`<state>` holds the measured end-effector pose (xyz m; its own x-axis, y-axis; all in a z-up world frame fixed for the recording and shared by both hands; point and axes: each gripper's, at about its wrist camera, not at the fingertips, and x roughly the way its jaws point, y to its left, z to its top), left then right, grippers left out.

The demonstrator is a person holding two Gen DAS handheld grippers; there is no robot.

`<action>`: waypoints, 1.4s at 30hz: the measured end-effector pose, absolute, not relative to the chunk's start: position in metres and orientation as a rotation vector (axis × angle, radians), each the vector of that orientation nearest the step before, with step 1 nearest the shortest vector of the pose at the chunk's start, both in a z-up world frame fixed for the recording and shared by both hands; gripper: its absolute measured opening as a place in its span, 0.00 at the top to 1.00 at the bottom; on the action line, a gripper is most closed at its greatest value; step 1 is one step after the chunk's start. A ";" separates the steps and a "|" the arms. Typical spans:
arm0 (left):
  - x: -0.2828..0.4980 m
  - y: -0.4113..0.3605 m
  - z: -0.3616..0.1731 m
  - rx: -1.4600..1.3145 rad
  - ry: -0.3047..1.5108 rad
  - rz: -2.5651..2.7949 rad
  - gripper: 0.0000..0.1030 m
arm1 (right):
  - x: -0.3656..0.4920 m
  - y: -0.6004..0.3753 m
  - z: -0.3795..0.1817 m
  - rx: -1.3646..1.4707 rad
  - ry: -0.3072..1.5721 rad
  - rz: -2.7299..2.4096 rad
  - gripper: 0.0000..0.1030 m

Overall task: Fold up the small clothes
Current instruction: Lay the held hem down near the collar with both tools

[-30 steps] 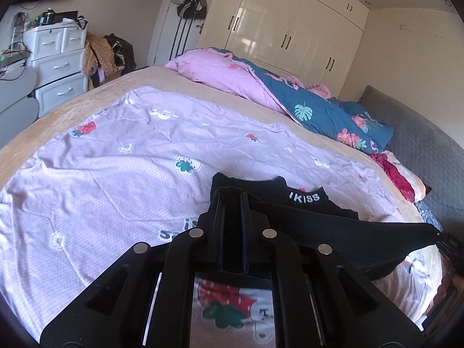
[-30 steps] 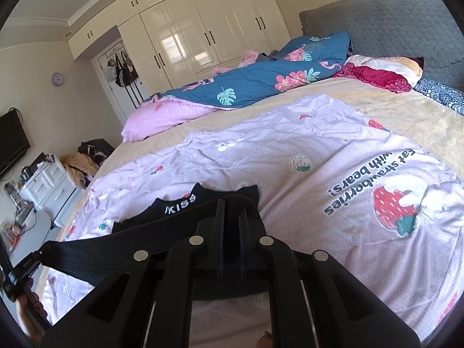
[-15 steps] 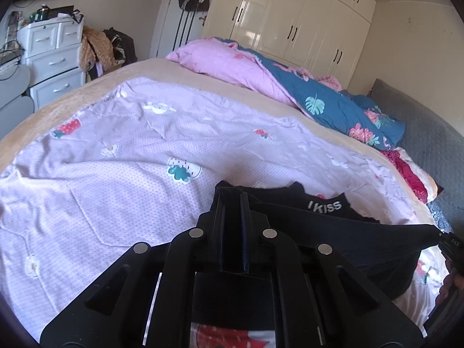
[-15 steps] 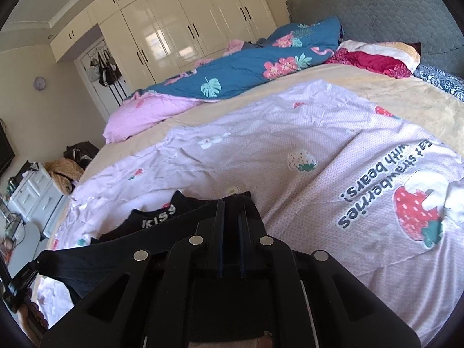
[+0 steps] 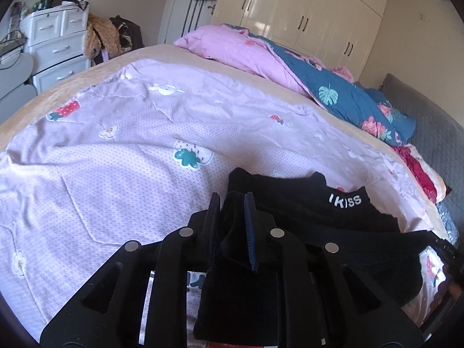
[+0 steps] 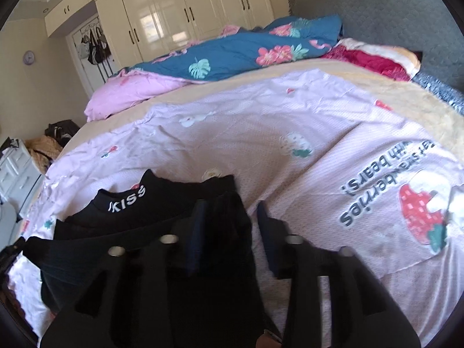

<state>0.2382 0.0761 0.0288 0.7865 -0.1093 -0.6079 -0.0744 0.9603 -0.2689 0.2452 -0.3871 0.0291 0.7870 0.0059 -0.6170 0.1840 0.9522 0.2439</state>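
A small black garment point(image 5: 304, 208) with white "KISS" lettering lies on the lilac strawberry-print sheet point(image 5: 116, 150), its near edge folded over toward the lettered waistband. My left gripper point(image 5: 232, 211) has its jaws a little apart with a fold of the black cloth between them. In the right wrist view the garment point(image 6: 162, 211) lies at lower left. My right gripper point(image 6: 232, 223) is open wide, with the garment's corner resting against the left finger point(image 6: 197, 226) and the right finger point(image 6: 268, 232) clear of it.
A pink and blue floral duvet point(image 5: 290, 69) is heaped at the bed's far side. Red bedding point(image 6: 374, 61) lies by the grey headboard point(image 6: 391, 14). White drawers point(image 5: 55, 46) stand left of the bed. Cream wardrobes point(image 6: 188, 14) line the far wall.
Both grippers moved forward and down, carrying the garment's near edge toward the lettered band. The right gripper has opened and let go of the cloth; the left jaws have parted a little.
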 end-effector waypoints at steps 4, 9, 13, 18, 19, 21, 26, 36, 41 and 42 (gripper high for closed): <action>0.232 0.076 0.033 -0.278 0.667 -0.022 0.82 | 0.236 -0.387 0.034 0.287 0.635 -0.090 0.63; 0.222 0.061 0.035 -0.247 0.679 -0.082 0.80 | 0.223 -0.370 0.042 0.224 0.613 -0.015 0.63; 0.217 0.038 0.026 -0.145 0.722 -0.147 0.99 | 0.219 -0.346 0.041 0.156 0.646 0.086 0.83; 0.215 0.016 0.007 -0.068 0.786 -0.196 1.00 | 0.217 -0.309 0.029 0.075 0.740 0.210 0.90; 0.216 0.013 0.004 -0.051 0.789 -0.187 1.00 | 0.217 -0.304 0.028 0.055 0.749 0.218 0.90; 0.219 0.012 -0.004 -0.025 0.807 -0.171 1.00 | 0.216 -0.291 0.022 0.001 0.782 0.232 0.90; 0.227 0.016 -0.014 -0.022 0.830 -0.140 1.00 | 0.225 -0.280 0.002 -0.054 0.866 0.190 0.90; 0.255 0.008 -0.019 0.004 0.823 -0.100 1.00 | 0.259 -0.285 -0.018 -0.079 0.898 0.138 0.91; 0.270 0.015 -0.023 -0.049 0.826 -0.091 1.00 | 0.285 -0.292 -0.016 -0.012 0.879 0.144 0.91; 0.274 0.018 -0.022 -0.065 0.823 -0.092 1.00 | 0.288 -0.292 -0.015 -0.006 0.874 0.144 0.91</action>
<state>0.2743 0.0175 -0.0225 0.6767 -0.1066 -0.7285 0.0564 0.9941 -0.0931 0.2883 -0.2924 -0.0150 0.6326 0.1235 -0.7646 -0.1281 0.9903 0.0540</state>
